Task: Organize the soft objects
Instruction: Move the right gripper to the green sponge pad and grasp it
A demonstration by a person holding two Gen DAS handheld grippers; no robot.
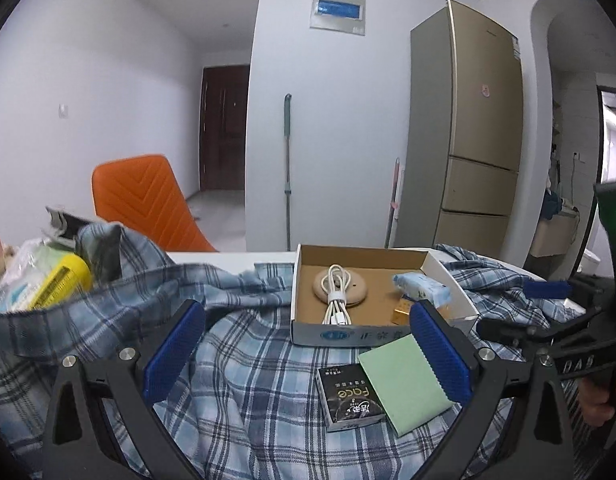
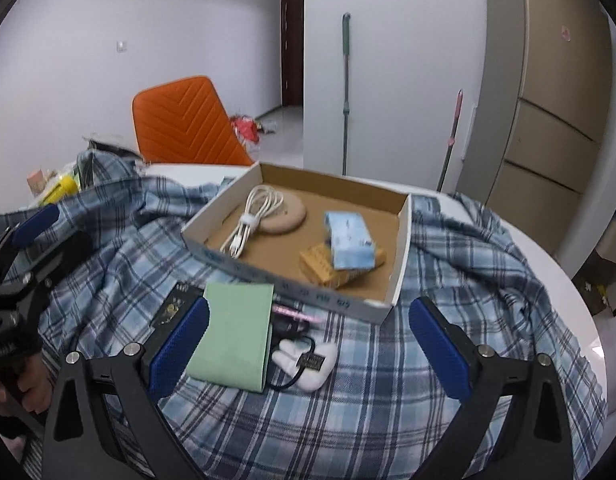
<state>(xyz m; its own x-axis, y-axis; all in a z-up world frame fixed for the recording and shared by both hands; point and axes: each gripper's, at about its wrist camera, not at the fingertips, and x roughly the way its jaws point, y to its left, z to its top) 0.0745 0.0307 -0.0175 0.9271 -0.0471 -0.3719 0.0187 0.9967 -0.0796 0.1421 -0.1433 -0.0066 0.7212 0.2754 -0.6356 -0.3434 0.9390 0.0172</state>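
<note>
Hovering with fingers spread wide and empty, the left gripper (image 1: 308, 354) and right gripper (image 2: 308, 354) hang over a blue plaid shirt (image 2: 348, 420) draped across the tabletop (image 2: 548, 256). A cardboard tray (image 2: 400, 256) sits on the shirt at twelve o'clock, a green pad (image 2: 232, 336) just before it.

Blue plaid shirt (image 2: 348, 400) spread rumpled over round table, beneath cardboard tray.

This is a home, likely a dining corner beside a kitchen. A tall gold fridge (image 1: 484, 120) stands at the far right, a mop (image 1: 287, 168) leans on the white wall, an orange chair (image 1: 148, 204) sits at the white table (image 1: 228, 258), and a dark wooden door (image 1: 224, 128) closes the far hallway.
</note>
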